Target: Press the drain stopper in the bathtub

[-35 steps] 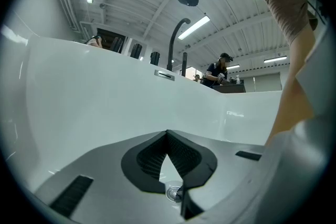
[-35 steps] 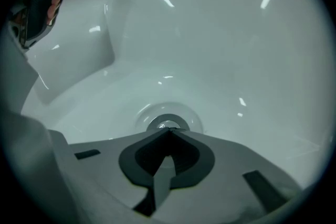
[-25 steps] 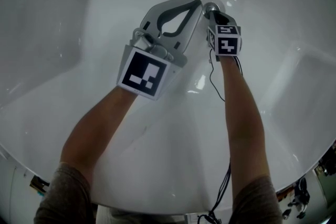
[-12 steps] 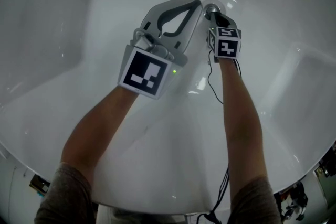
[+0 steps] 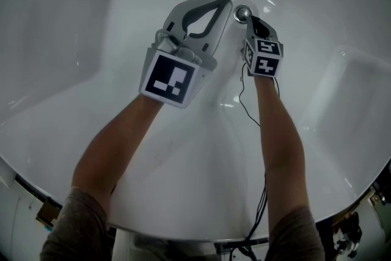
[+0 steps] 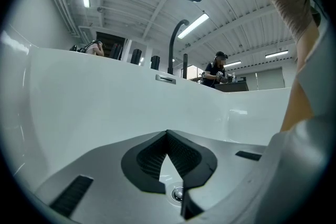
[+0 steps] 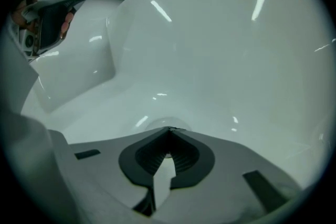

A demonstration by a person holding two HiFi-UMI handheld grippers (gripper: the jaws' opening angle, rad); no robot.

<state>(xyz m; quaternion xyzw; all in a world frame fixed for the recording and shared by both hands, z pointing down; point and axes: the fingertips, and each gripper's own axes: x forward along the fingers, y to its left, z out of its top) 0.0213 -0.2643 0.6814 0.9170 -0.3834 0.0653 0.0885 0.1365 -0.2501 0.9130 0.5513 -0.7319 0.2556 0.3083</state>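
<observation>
The chrome drain stopper [image 5: 242,13] sits in the floor of the white bathtub [image 5: 183,156], toward its far end. My right gripper [image 5: 248,19] is shut, and its tips rest at the stopper's near right edge. In the right gripper view the joined tips [image 7: 169,129] cover most of the stopper's dome [image 7: 149,123]. My left gripper [image 5: 228,2] is also shut and empty, its tips just left of the stopper. In the left gripper view the drain [image 6: 178,194] shows through the gap below the joined tips [image 6: 167,132].
The tub's walls rise on all sides, with a step [image 5: 348,88] moulded at the right. A black faucet [image 6: 176,44] and an overflow plate [image 6: 166,78] stand on the far rim. A cable [image 5: 244,101] trails from the right gripper. People stand in the background.
Both grippers stay shut by the drain. The right gripper's marker cube has dropped slightly nearer to me, while its tips stay at the stopper. The left gripper has barely shifted.
</observation>
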